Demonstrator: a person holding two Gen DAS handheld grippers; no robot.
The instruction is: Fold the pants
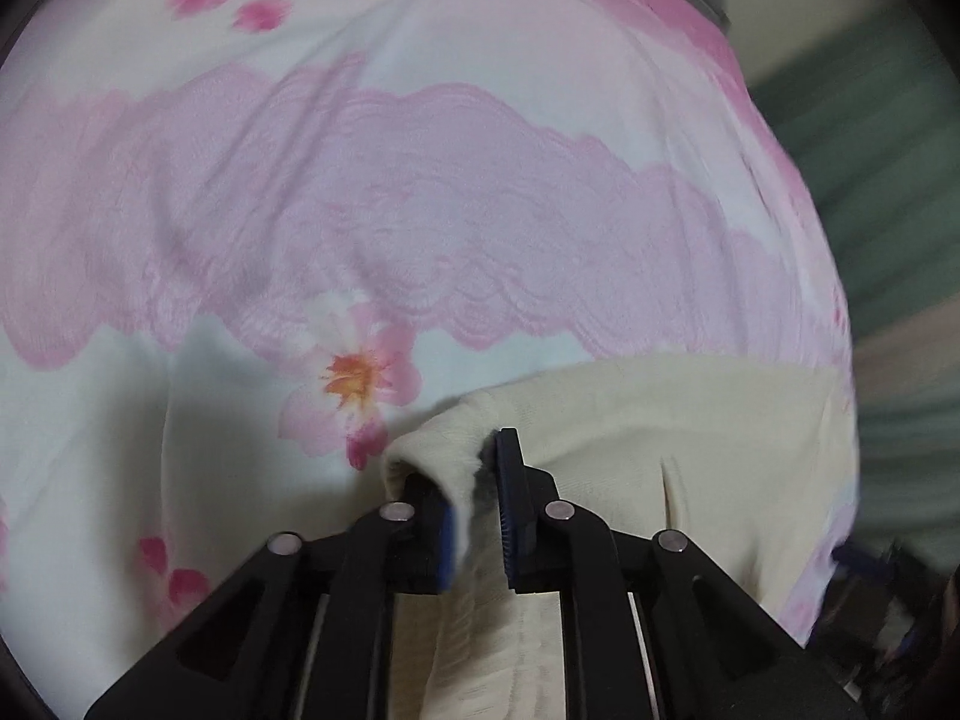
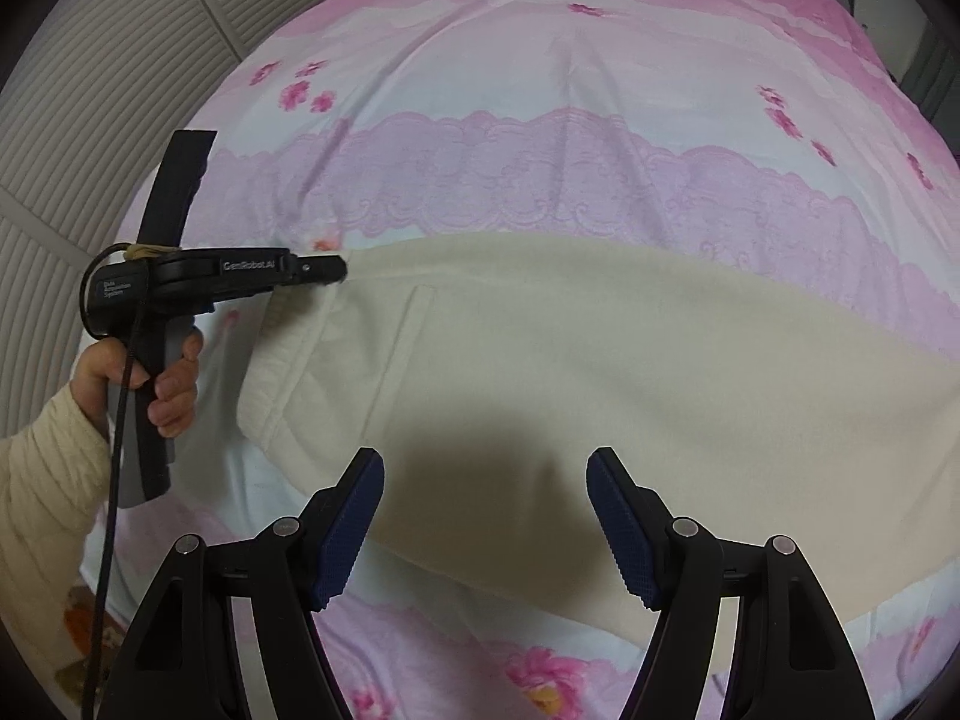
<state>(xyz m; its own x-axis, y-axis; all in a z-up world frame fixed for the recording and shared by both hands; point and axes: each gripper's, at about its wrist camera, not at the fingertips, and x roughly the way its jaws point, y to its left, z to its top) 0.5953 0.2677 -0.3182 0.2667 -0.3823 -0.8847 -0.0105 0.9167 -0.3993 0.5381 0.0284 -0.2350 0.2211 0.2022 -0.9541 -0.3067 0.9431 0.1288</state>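
The bed [image 2: 540,90], under a pink floral cover, carries the cream pants [image 2: 570,372], which lie spread flat with their long axis running crosswise to my right hand-held gripper [image 2: 486,516], waistband end off to its left. I read that gripper as wide apart and holding nothing, poised just above the near edge of the garment. My left hand-held gripper [image 1: 474,498] is narrowed onto a bunched fold at the waistband corner [image 1: 432,450], cloth pinched between its pads. I judge the left the engaged hand at the waistband, and the right nearer the mid-length. The coming fold turns on that crosswise axis: the free gripper must take an edge before either end is carried over.
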